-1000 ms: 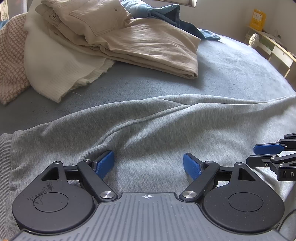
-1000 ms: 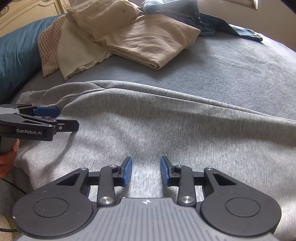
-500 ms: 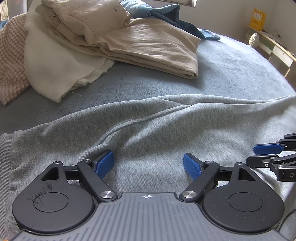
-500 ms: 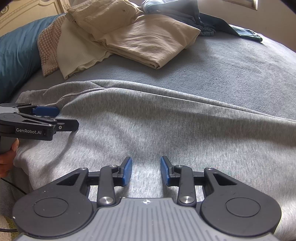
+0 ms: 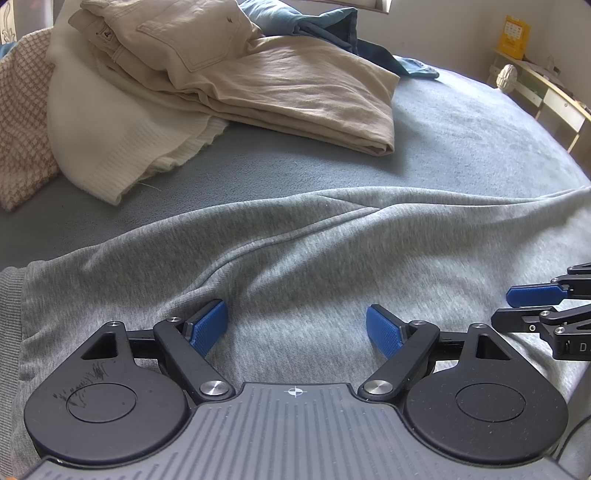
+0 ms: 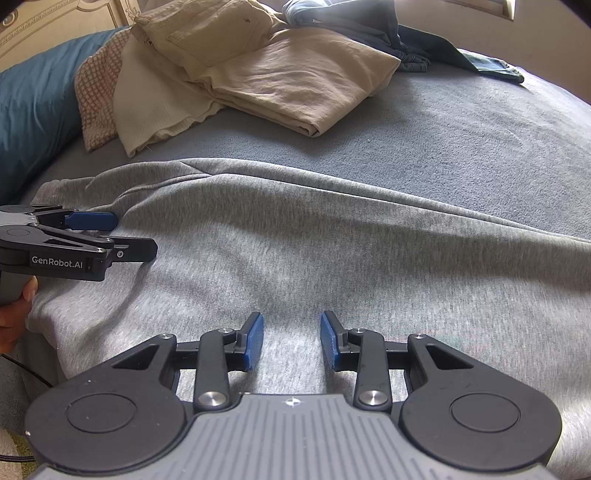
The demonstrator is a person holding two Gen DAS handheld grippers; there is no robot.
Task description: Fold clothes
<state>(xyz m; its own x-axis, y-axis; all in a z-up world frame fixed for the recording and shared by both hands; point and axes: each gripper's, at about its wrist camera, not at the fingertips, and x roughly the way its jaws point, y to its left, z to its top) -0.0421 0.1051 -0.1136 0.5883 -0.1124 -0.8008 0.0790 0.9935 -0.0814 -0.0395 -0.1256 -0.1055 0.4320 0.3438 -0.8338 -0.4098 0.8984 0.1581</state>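
Grey sweatshirt (image 5: pixel 295 258) lies spread on the bed (image 5: pixel 461 147), long axis crosswise under both tongs. Left gripper (image 5: pixel 295 328) gapes wide, right gripper (image 6: pixel 291 339) narrower; neither pinches cloth, both equally near.

Heather-grey sweatshirt (image 5: pixel 314 258), beige trousers (image 5: pixel 258 74), cream ribbed knit (image 5: pixel 110 147), blue-grey bedcover (image 5: pixel 461 147).

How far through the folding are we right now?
Done: folded beige trousers stacked on the bed. In hand: nothing gripped; left gripper and right gripper hover open over the spread grey sweatshirt. Left: that sweatshirt, plus the crumpled blue garment.
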